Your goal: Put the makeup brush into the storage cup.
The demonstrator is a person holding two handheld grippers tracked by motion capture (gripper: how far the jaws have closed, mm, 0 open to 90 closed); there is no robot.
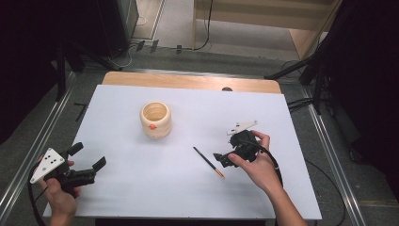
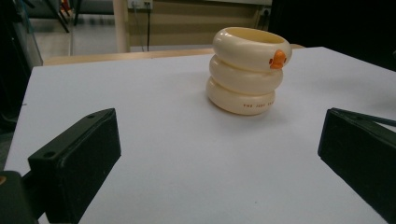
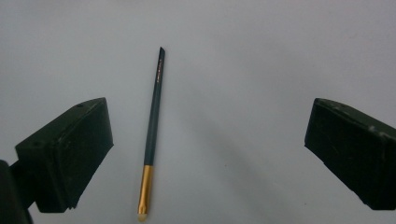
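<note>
My right gripper (image 1: 219,159) has its 2 jaws spread wide with nothing between the pads; in its own view the brush (image 3: 152,135) lies flat on the table (image 3: 261,60) between them, nearer the left jaw and touching neither, gold collar and pale tip toward me, dark handle pointing away. The high view adds that the brush (image 1: 209,162) lies just left of that gripper, near the table's middle. My left gripper (image 1: 87,161) is also wide open and empty, held at the table's near left corner. Its view shows a cream cup (image 2: 246,70) of 3 stacked rings with an orange mark, standing upright well ahead.
</note>
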